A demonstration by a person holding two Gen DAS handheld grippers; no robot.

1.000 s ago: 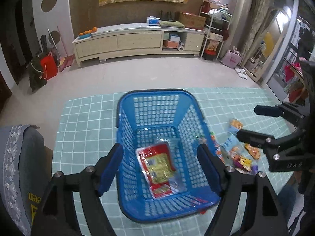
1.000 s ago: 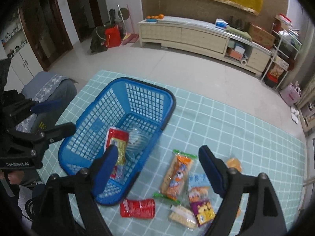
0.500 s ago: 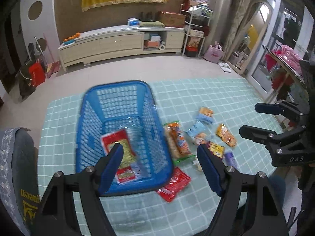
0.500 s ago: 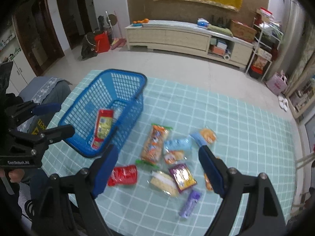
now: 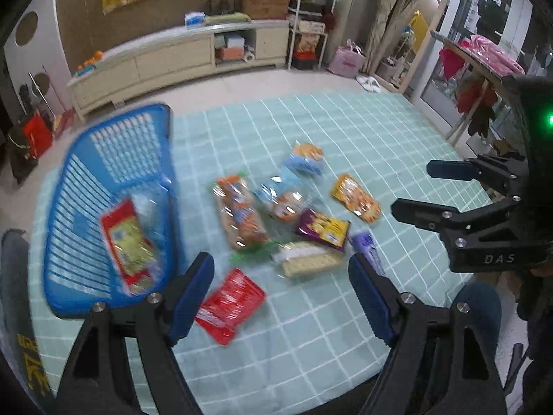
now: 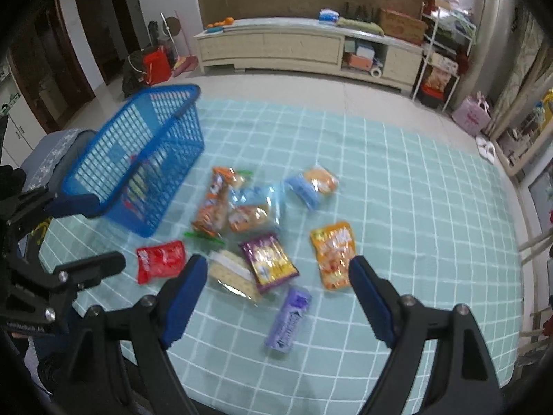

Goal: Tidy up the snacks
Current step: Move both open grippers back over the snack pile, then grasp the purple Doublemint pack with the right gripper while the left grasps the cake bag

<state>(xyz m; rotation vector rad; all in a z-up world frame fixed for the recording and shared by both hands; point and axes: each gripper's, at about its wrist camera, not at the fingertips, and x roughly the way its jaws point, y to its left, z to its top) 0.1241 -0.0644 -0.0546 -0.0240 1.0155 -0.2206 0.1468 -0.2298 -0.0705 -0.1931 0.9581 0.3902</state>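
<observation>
In the left wrist view the left gripper [image 5: 280, 287] stood wide and empty, jaws just opening further; the flat red foil snack packet [image 5: 230, 304] lay at lower centre just inside its left finger, long axis slanting toward the upper right, the blue plastic mesh basket [image 5: 114, 145] at left. In the right wrist view the right gripper [image 6: 278, 294] gaped empty above the purple wrapped bar [image 6: 288, 318], lying nearly along the fingers, open checked tablecloth [image 6: 414, 190] at right.

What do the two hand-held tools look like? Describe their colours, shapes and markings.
Both tools are alike: black frames with two long angled fingers, silver screw heads at the joints and blue pads on the inner tips. The left tool and the right tool each show this. Seen from the left camera, the right tool's body bears pale letters, DAS, and a green light glows above it.
</observation>
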